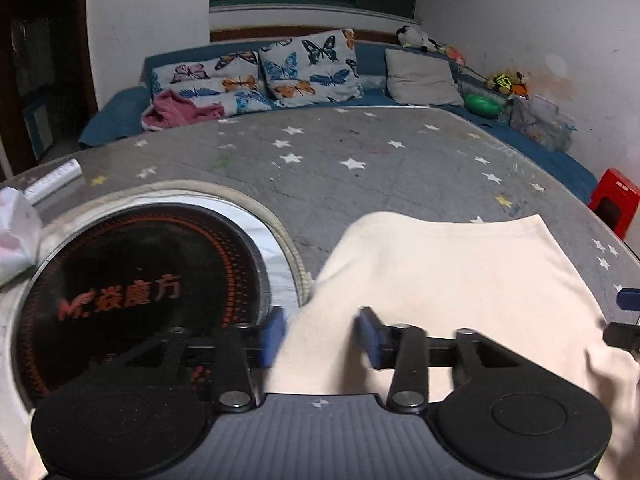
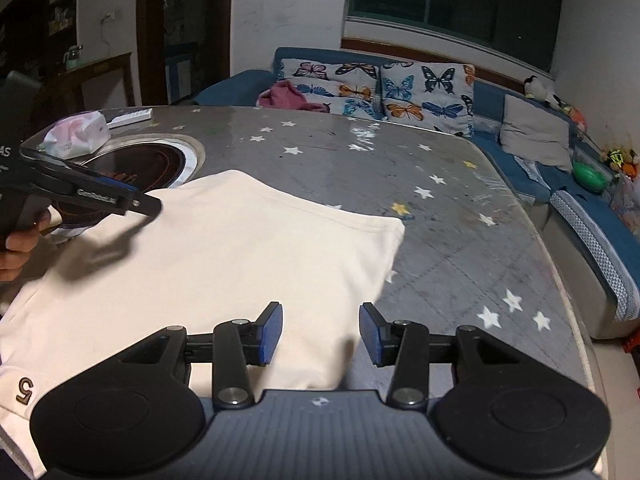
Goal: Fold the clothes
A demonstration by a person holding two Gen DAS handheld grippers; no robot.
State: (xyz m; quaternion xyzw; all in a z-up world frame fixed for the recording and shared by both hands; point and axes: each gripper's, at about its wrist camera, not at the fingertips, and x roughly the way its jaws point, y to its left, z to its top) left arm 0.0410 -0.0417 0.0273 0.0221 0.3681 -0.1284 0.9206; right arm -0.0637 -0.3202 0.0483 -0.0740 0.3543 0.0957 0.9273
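A cream garment (image 2: pixel 224 256) lies partly folded on the grey star-patterned table (image 2: pixel 440 240), with a "5" mark on its near left corner. It also shows in the left wrist view (image 1: pixel 440 280). My left gripper (image 1: pixel 322 334) is open, just above the garment's left edge, holding nothing. From the right wrist view the left gripper (image 2: pixel 136 200) hovers over the garment's far left part. My right gripper (image 2: pixel 320 332) is open above the garment's near right edge, holding nothing.
A round black induction hob (image 1: pixel 136 300) is set into the table left of the garment. A tissue pack (image 2: pixel 78 136) and a white roll (image 1: pixel 52 182) lie beyond it. A blue sofa (image 2: pixel 592 240) with butterfly cushions (image 2: pixel 424 96) wraps the table's far and right sides.
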